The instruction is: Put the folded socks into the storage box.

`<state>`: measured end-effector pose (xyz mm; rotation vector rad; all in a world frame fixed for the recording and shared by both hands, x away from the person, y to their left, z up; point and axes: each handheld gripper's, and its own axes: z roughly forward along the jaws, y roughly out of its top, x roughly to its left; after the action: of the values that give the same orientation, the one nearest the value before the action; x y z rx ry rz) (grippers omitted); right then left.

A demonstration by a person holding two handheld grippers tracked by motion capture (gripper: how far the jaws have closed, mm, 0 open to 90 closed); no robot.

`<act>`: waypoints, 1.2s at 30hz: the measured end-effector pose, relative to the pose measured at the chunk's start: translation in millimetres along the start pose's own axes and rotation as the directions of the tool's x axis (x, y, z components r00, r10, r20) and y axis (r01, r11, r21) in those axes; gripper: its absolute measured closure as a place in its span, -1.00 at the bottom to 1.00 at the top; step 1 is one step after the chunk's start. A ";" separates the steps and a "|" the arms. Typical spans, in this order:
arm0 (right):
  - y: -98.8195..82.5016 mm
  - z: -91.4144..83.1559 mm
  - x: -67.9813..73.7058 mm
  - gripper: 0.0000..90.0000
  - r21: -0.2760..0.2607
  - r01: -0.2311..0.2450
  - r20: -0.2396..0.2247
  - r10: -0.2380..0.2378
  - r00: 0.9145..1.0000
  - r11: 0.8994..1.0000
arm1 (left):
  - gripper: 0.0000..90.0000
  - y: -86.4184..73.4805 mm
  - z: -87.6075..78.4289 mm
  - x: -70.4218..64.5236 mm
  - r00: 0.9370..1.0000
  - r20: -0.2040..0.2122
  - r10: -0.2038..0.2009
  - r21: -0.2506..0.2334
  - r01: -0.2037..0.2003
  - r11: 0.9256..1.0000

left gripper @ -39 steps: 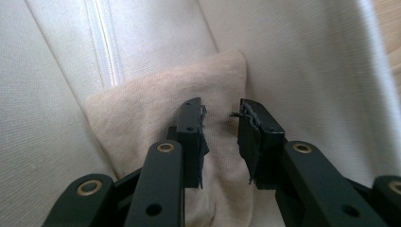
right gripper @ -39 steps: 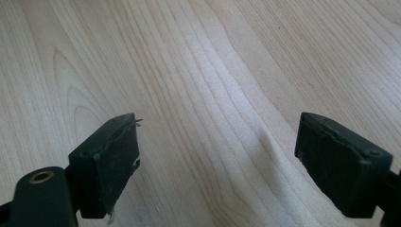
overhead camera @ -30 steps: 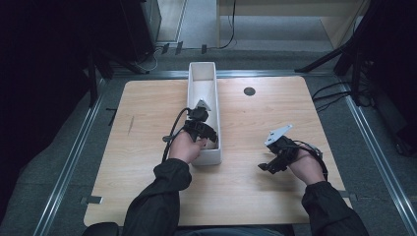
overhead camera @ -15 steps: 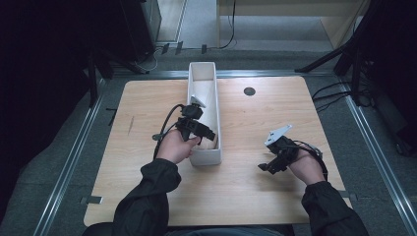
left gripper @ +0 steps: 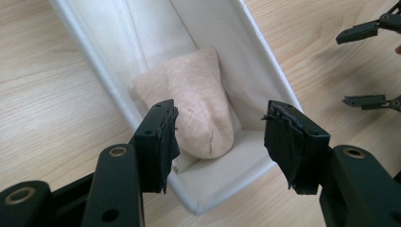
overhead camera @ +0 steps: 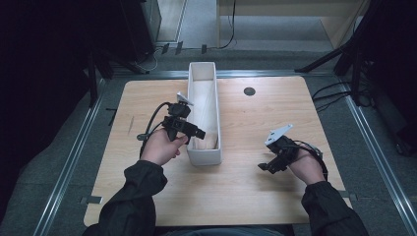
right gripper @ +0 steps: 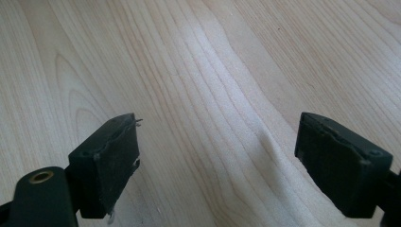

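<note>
A long, narrow white box point(overhead camera: 212, 78) stands in the middle of the wooden table point(overhead camera: 275, 118), running front to back. A soft beige cloth-like piece point(overhead camera: 205, 142) lies inside at its near end. In the left gripper view the beige piece point(left gripper: 198, 104) rests against the box's end wall point(left gripper: 222, 189). My left gripper point(left gripper: 220, 118) hangs open just above and left of that end, empty. From above, my left gripper point(overhead camera: 198, 132) is at the box's left wall. My right gripper point(overhead camera: 265, 167) is open over bare wood point(right gripper: 203, 71) at the front right, and my right gripper point(right gripper: 217, 137) holds nothing.
A small dark round hole point(overhead camera: 249, 91) sits in the table behind the right side. Dark stands and cables point(overhead camera: 339, 88) surround the table, with metal rails point(overhead camera: 74, 152) along its sides. My right gripper point(left gripper: 361, 66) appears beyond the box in the left gripper view.
My left hand and gripper have drawn back leftward from over the box's near end to its left wall. The beige piece stays in the box. The right gripper has not moved.
</note>
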<state>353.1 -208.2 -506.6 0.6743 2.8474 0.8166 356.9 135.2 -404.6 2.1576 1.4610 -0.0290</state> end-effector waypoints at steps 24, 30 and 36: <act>0.3 -2.0 -4.2 -0.68 -0.036 -0.042 -0.022 0.042 0.999 0.998 | -0.07 -44.1 -21.6 56.7 1.000 -0.009 -0.013 -0.052 0.013 0.999; 0.4 -2.2 -4.1 -0.68 -0.041 -0.045 -0.013 0.044 0.999 0.998 | -0.08 -54.8 -15.3 72.1 1.000 0.008 -0.018 -0.065 0.018 0.998; 1.0 -2.1 -4.3 -0.68 -0.045 -0.039 -0.006 0.039 0.999 0.998 | -0.08 -65.5 -8.7 83.5 0.999 0.011 -0.031 -0.077 0.031 0.997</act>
<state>356.9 -210.3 -504.4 0.7248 2.8191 0.8874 332.3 228.6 -449.4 2.0702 1.4663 0.0061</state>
